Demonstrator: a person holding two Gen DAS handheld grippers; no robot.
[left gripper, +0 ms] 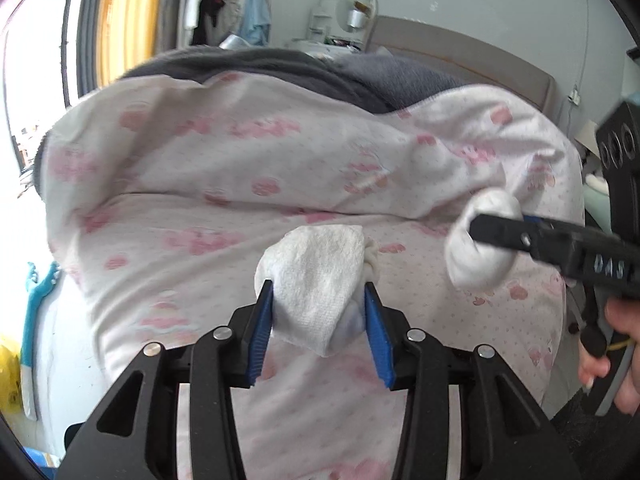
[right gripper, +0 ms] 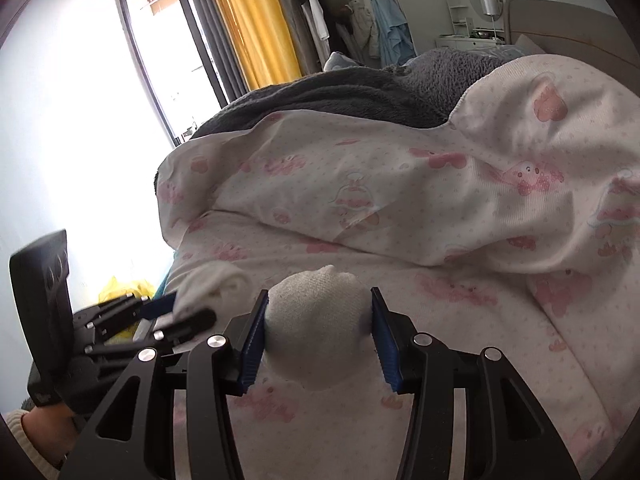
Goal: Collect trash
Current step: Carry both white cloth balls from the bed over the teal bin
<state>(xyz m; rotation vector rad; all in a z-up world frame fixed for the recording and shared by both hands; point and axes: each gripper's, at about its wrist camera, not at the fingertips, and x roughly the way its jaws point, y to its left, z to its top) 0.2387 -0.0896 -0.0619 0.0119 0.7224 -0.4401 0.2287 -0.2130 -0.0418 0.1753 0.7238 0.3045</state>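
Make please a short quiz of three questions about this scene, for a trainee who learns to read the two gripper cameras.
1. True or false: the left gripper holds nothing.
2. What covers the bed? A) pink-patterned quilt B) plain green sheet C) bare mattress
3. What does the right gripper grip?

Key
1. False: its pads press a crumpled white tissue.
2. A
3. A white wad, rounded, probably also tissue.

Right gripper (right gripper: 318, 330) clamped on a white tissue wad (right gripper: 316, 324) above a pink-patterned quilt (right gripper: 400, 200). Left gripper (right gripper: 188, 306) at left, pinching another white wad (right gripper: 216, 284).
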